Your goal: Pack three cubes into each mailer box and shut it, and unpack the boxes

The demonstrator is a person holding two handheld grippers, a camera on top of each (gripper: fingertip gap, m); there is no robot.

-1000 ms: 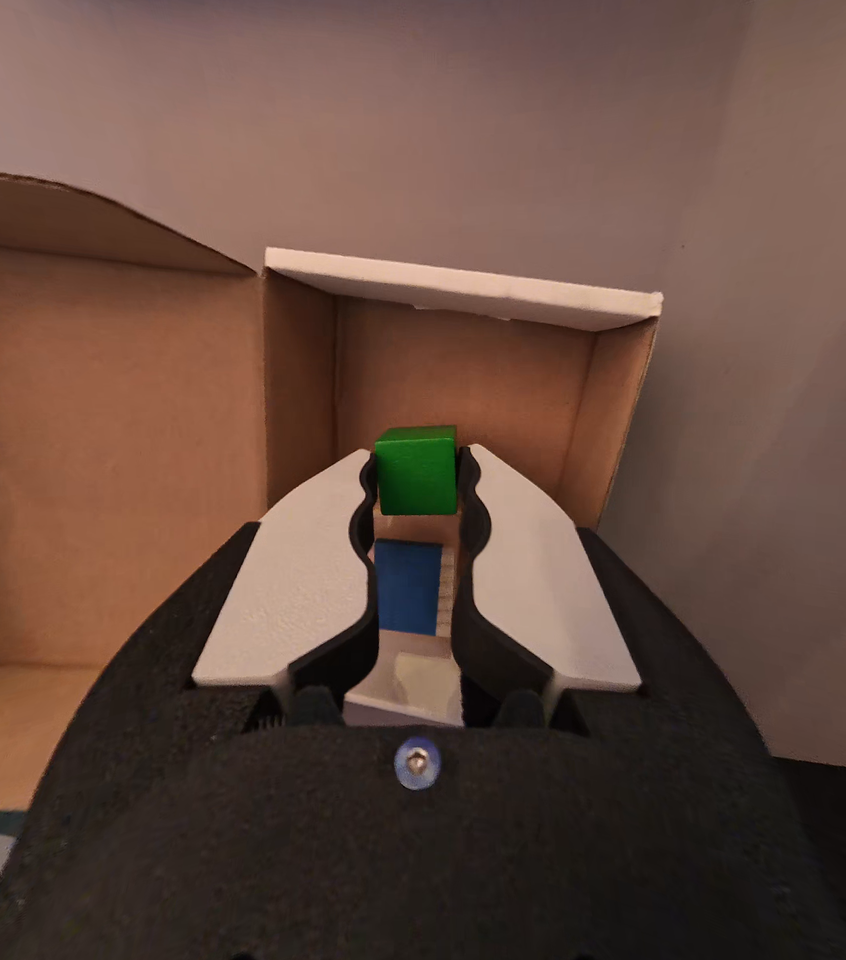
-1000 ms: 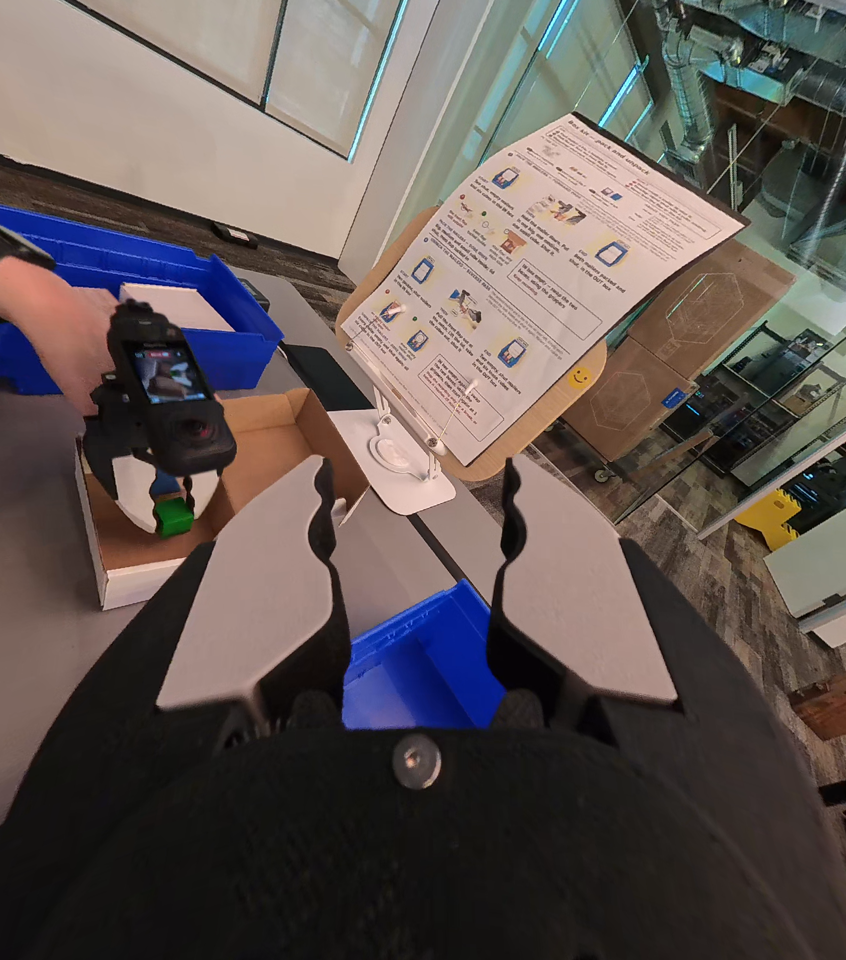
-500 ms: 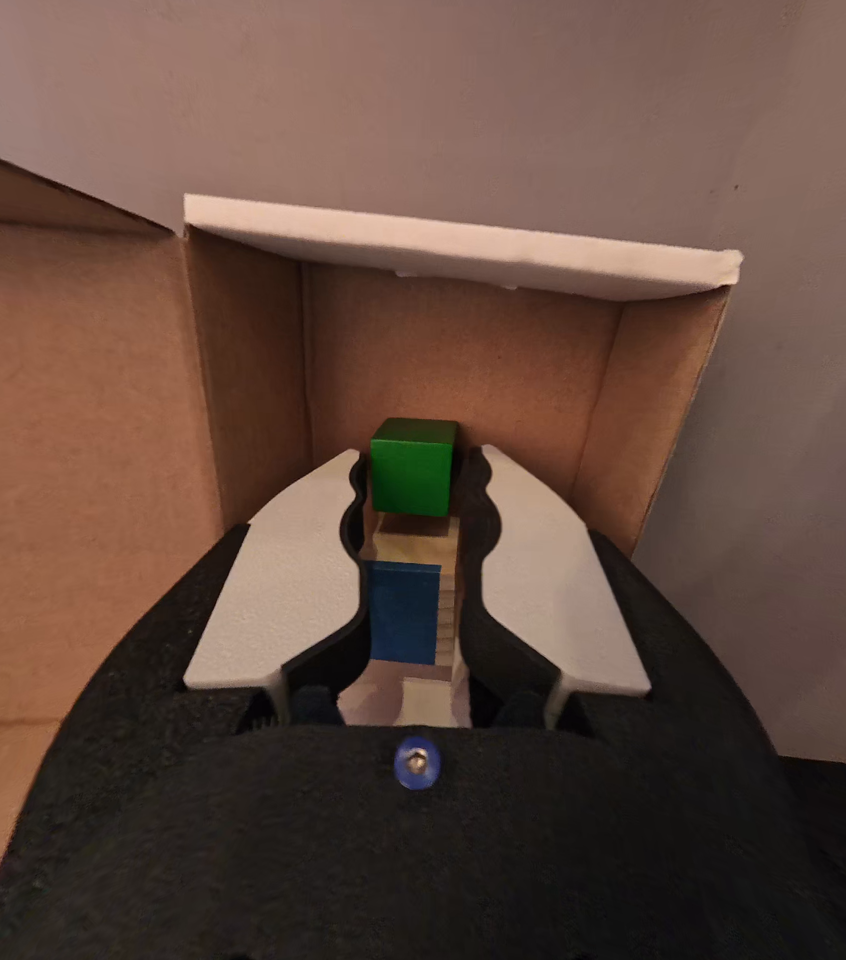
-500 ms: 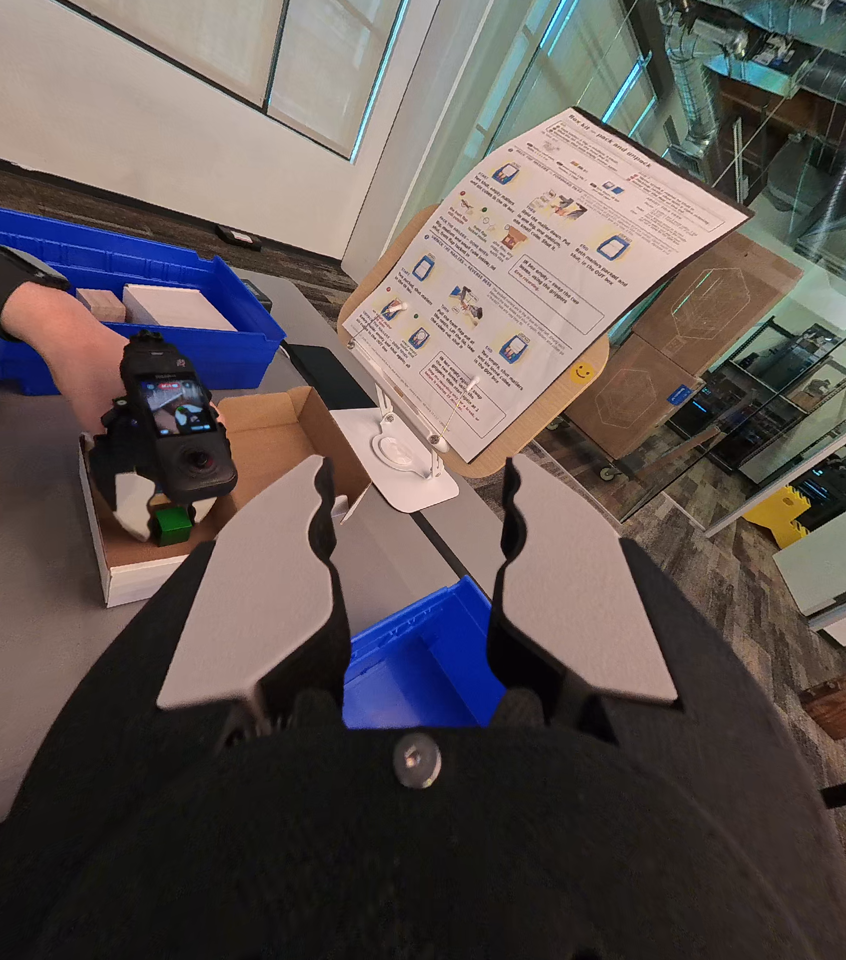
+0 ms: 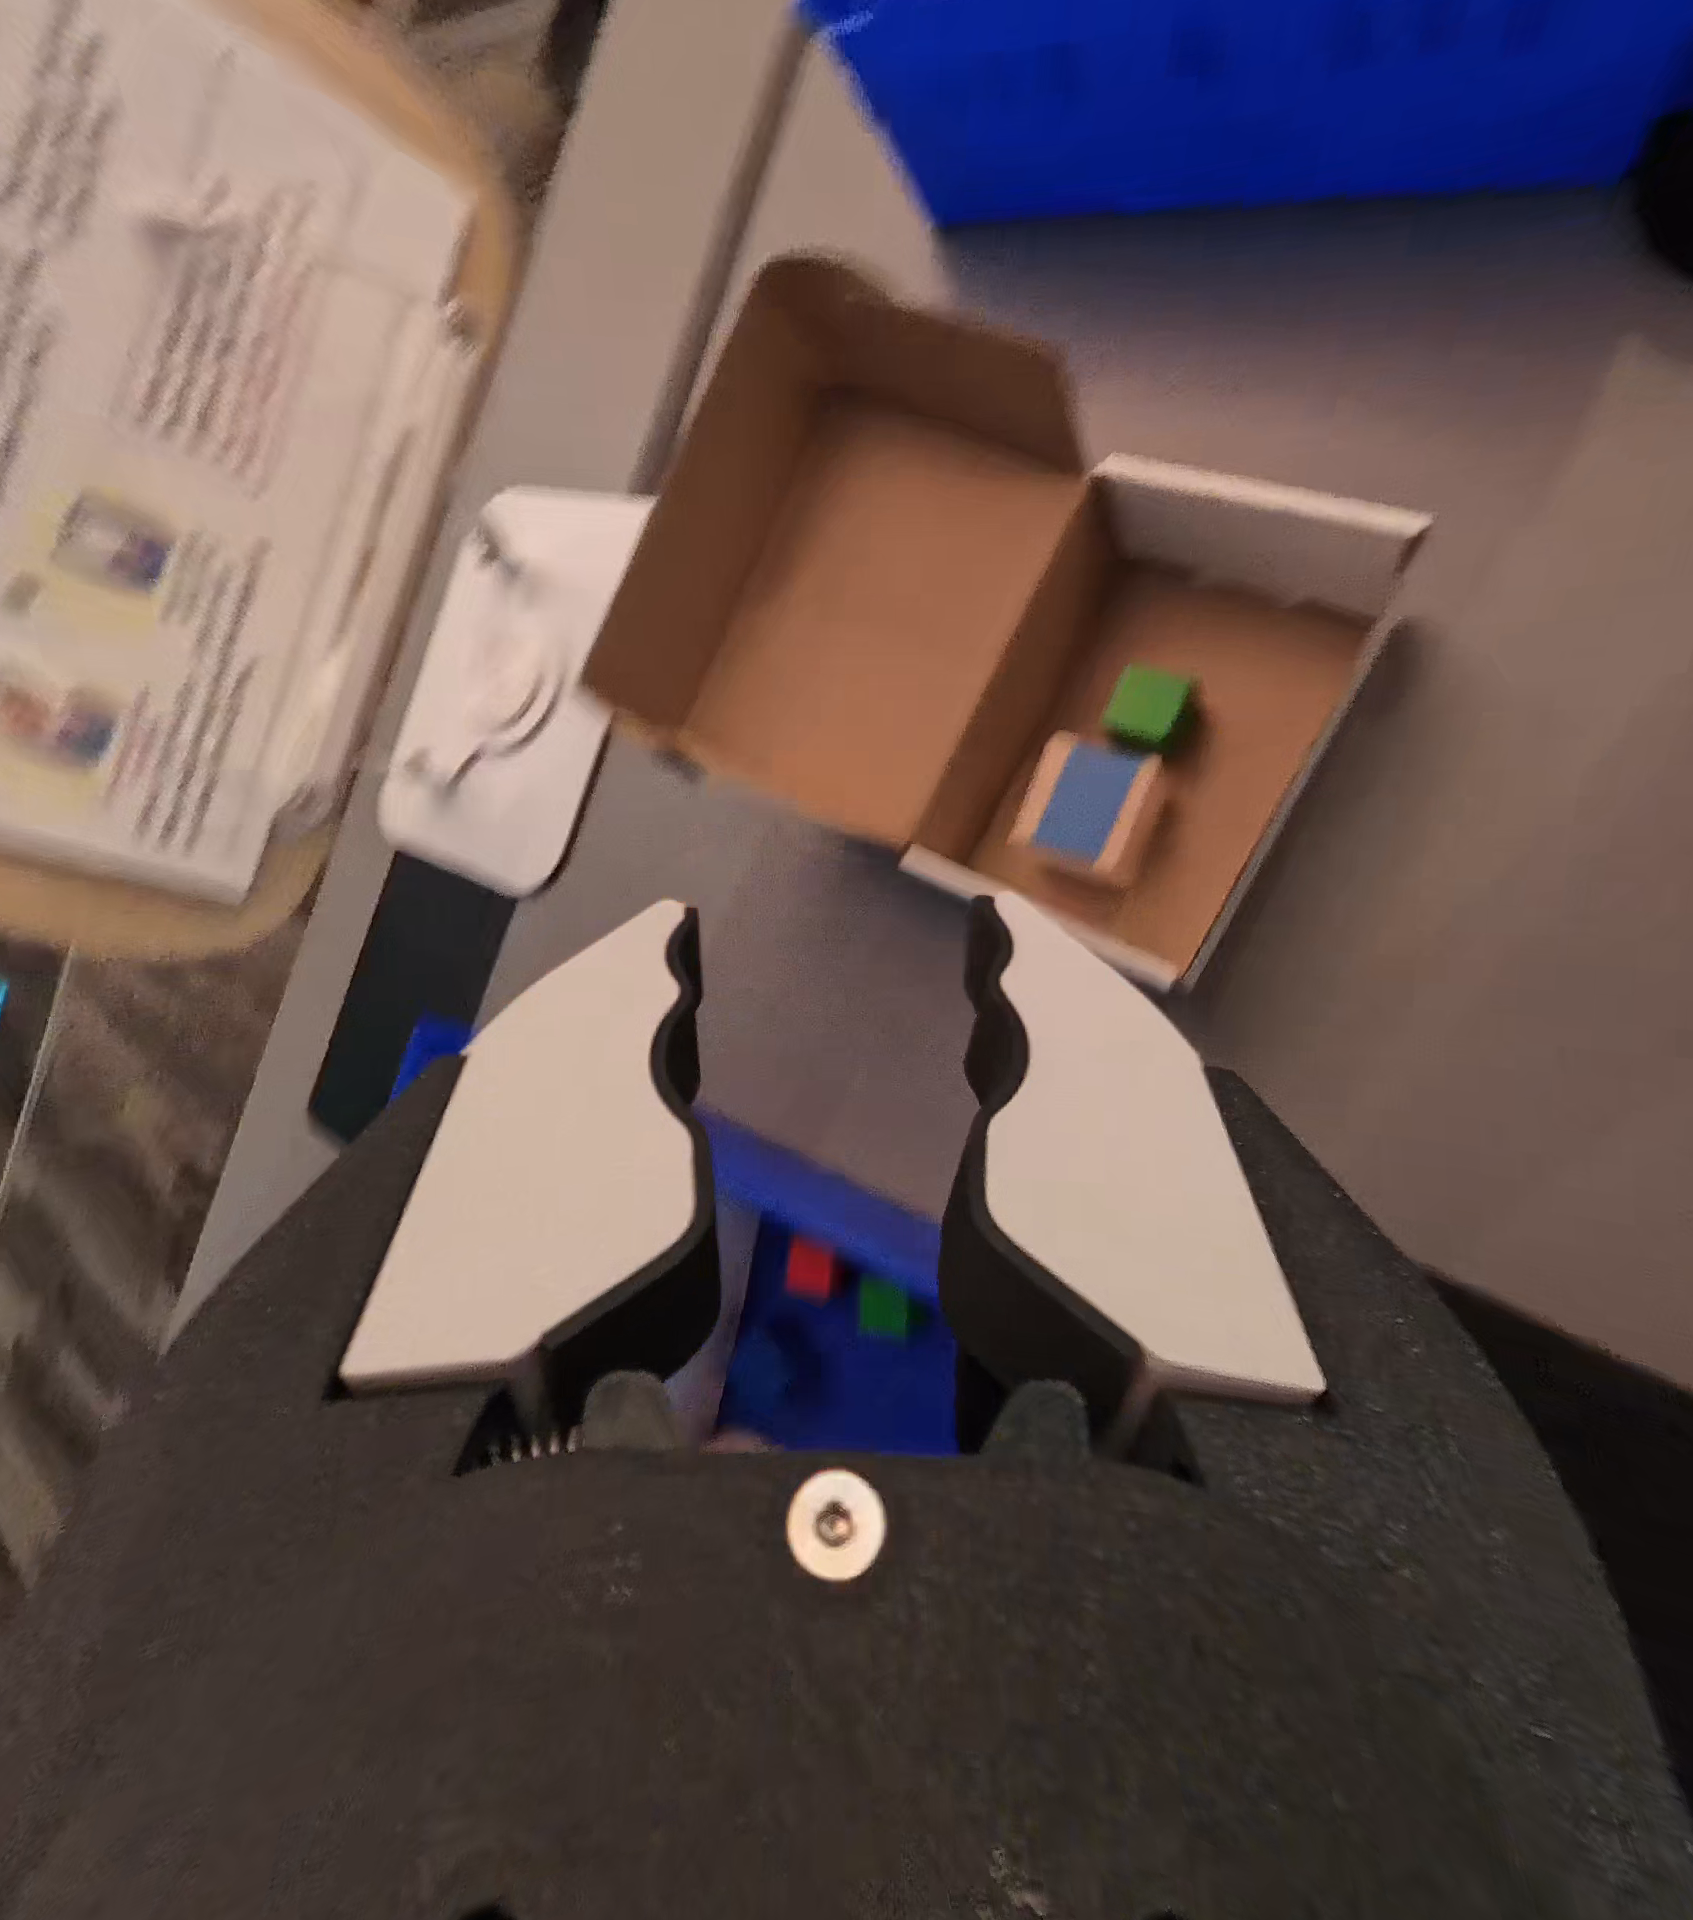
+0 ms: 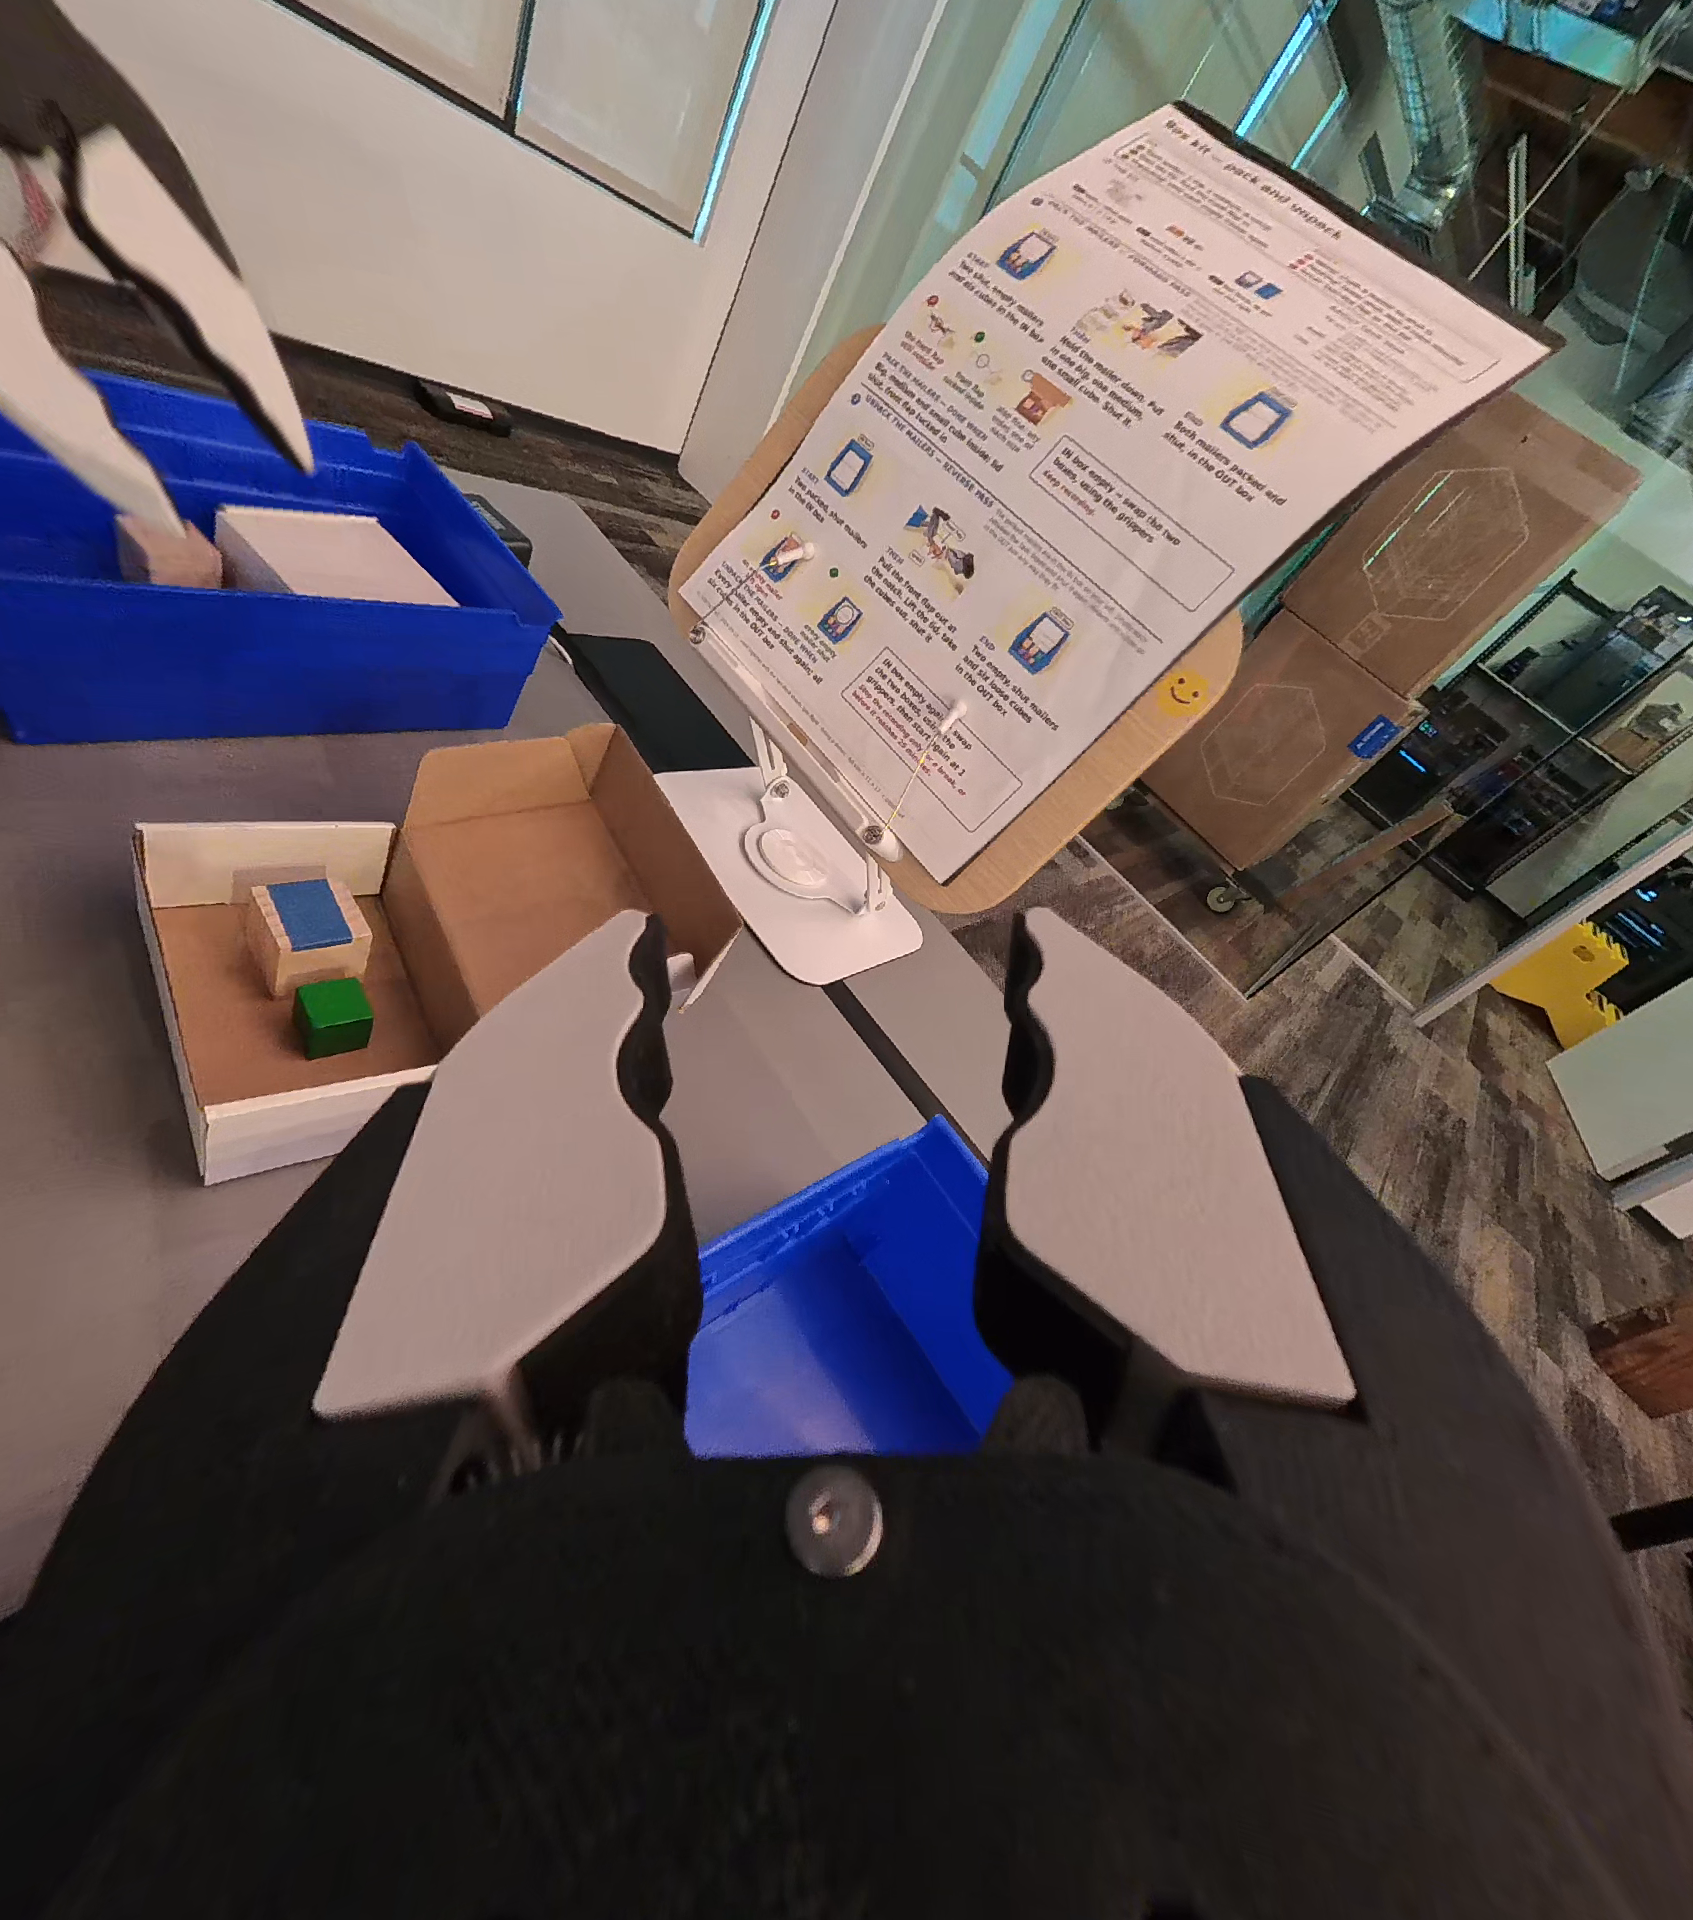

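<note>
An open mailer box [image 6: 302,1127] sits on the grey table, lid [image 6: 530,883] folded back. Inside it are a small green cube [image 6: 333,1018] and a larger wooden cube with a blue top [image 6: 307,914], close together. In the left wrist view the box [image 5: 1268,810] lies ahead and to the right, with the green cube [image 5: 1148,707] and the blue-topped cube [image 5: 1086,805] in it. My left gripper [image 5: 831,925] is open and empty, high above the table; it also shows in the right wrist view [image 6: 234,488]. My right gripper [image 6: 837,935] is open and empty over a near blue bin [image 6: 821,1299].
The near blue bin [image 5: 821,1184] holds a red cube [image 5: 811,1268], a green cube [image 5: 883,1304] and a blue one. A far blue bin [image 6: 250,644] holds a shut white mailer box [image 6: 333,556] and a wooden cube [image 6: 167,551]. An instruction sheet [image 6: 1081,468] stands on a white base [image 6: 821,883]. One gripper's finger ends stand about 30 centimeters off the other's.
My left gripper has let go of the green cube inside the box, opened wide, and pulled up and away from the box. The right gripper has barely moved.
</note>
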